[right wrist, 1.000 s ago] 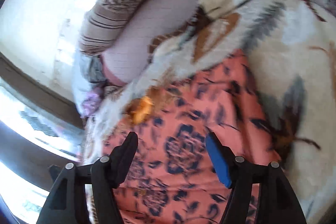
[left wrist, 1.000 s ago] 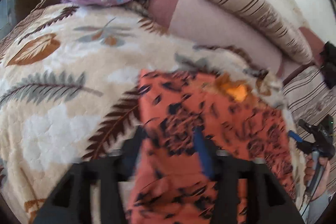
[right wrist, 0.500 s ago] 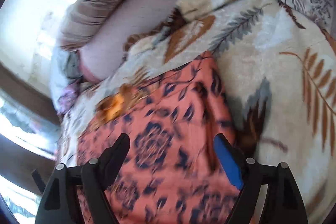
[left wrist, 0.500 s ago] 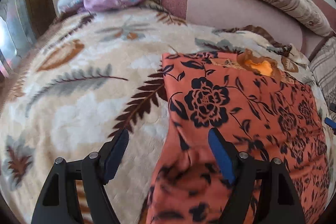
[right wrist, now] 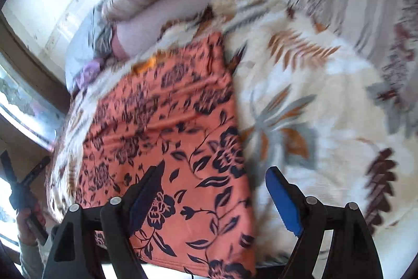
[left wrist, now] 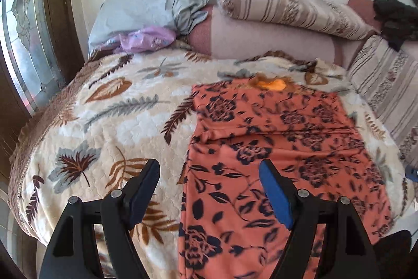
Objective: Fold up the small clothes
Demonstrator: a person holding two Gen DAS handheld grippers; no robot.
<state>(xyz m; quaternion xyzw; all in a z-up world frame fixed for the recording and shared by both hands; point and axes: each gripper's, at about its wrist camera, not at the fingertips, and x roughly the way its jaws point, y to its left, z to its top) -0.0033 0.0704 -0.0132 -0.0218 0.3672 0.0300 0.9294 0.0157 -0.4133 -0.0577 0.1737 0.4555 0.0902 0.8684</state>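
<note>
An orange garment with dark floral print (left wrist: 274, 156) lies flat on the leaf-patterned blanket (left wrist: 109, 122), its far part folded over with a crease across the middle. It also shows in the right wrist view (right wrist: 167, 137). My left gripper (left wrist: 209, 174) is open and empty, held above the garment's near left edge. My right gripper (right wrist: 214, 179) is open and empty, above the garment's near right edge. A small orange patch (left wrist: 271, 83) lies at the garment's far edge.
A grey pillow (left wrist: 154, 4) and a purple cloth (left wrist: 146, 39) lie at the back left. A striped bolster (left wrist: 290, 8) and striped cushion (left wrist: 386, 88) border the back and right. A window (left wrist: 23, 43) is at left. The left gripper shows in the right wrist view (right wrist: 23, 192).
Both grippers opened and pulled back and up from the garment, which now lies released on the blanket. The views widened to show more of the bed.
</note>
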